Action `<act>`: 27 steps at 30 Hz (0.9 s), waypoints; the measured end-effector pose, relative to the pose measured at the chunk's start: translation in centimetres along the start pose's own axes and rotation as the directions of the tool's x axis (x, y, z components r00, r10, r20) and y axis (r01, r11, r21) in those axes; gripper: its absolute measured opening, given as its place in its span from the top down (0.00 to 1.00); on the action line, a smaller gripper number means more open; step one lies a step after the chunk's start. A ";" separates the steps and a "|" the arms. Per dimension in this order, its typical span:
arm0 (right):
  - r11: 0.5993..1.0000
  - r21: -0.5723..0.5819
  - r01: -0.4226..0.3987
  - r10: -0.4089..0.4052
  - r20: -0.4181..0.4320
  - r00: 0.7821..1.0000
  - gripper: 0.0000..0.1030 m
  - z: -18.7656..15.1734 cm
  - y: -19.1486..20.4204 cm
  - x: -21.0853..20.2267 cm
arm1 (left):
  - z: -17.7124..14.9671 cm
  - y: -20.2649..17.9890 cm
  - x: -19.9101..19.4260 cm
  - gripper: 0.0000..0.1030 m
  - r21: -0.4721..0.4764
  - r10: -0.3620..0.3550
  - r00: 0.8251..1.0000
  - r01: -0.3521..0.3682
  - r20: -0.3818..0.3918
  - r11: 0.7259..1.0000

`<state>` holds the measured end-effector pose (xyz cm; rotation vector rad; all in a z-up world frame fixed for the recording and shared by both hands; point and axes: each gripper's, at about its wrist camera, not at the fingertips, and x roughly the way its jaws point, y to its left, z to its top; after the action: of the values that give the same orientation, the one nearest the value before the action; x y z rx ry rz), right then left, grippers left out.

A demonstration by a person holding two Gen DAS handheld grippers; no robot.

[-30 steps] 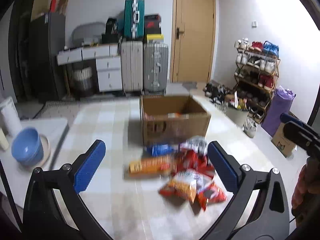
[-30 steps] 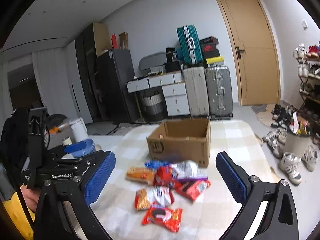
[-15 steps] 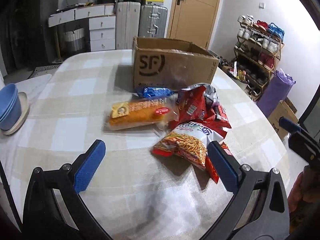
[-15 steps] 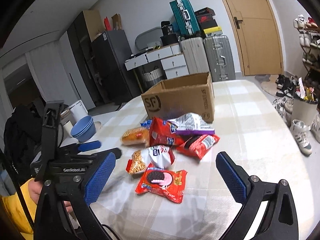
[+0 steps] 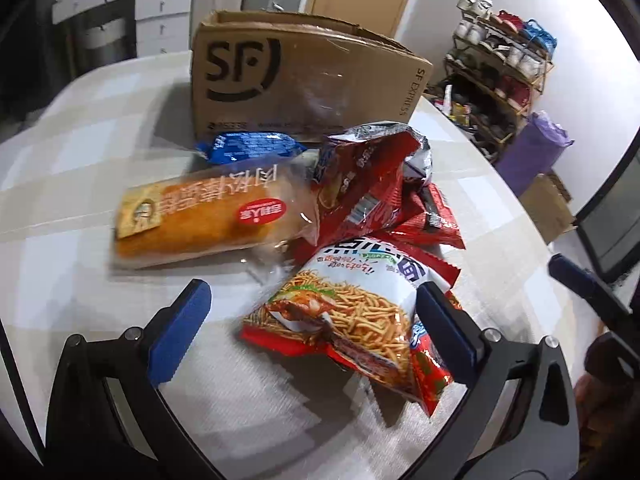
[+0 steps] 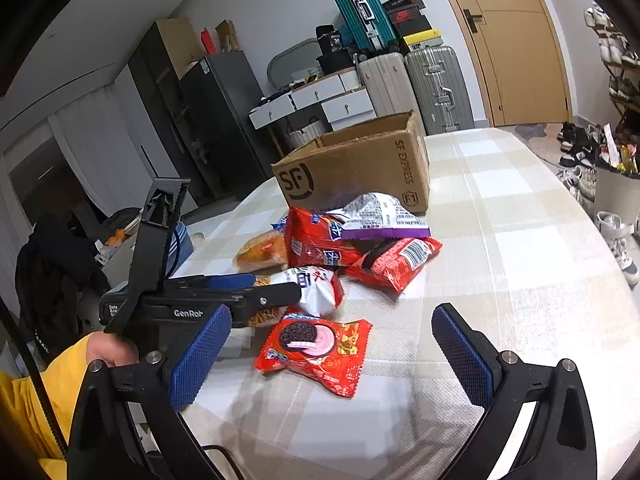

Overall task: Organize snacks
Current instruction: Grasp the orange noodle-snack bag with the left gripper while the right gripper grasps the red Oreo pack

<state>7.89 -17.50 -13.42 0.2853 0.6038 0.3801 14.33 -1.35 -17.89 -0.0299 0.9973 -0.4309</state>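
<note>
A pile of snacks lies on the checked table in front of an open SF cardboard box [image 5: 304, 76] [image 6: 356, 168]. My left gripper [image 5: 312, 320] is open, its jaws on either side of a noodle-snack bag [image 5: 352, 316] [image 6: 316, 284]. Behind that bag are a wrapped bread loaf [image 5: 208, 216], a blue packet [image 5: 248, 146] and red bags [image 5: 368, 188]. My right gripper [image 6: 332, 352] is open just above a red Oreo packet [image 6: 316, 350]. A silver-purple bag [image 6: 376, 218] tops the pile.
The table [image 6: 520, 264] edge curves round at the right. Suitcases [image 6: 416, 80], drawers and a door stand behind the box. A shoe rack [image 5: 504, 64] and a purple bag [image 5: 528, 156] are on the floor to the right.
Both grippers have moved down and forward toward the snack pile. The left one now straddles the noodle-snack bag; the right one has come close to the Oreo packet. Both stayed open.
</note>
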 end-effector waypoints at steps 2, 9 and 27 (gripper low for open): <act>1.000 0.016 -0.005 0.005 -0.008 1.000 0.01 0.0 -0.5 0.2 | 0.2 0.2 0.8 0.01 -0.011 -0.019 1.000 0.019 -0.014 1.000; 0.999 0.052 -0.007 0.008 -0.019 1.000 0.01 -0.1 -1.4 0.8 | 0.7 0.1 2.5 0.28 -0.018 -0.083 0.997 0.082 -0.013 0.996; 0.998 -0.062 0.023 -0.033 -0.170 0.985 0.01 -0.9 2.3 4.6 | -0.8 1.6 -0.1 0.40 -0.097 -0.063 0.997 0.067 0.047 0.993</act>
<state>10.24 -13.40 -15.52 0.1876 0.7632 0.3974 14.17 0.29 -18.59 -0.1605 0.9758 -0.4382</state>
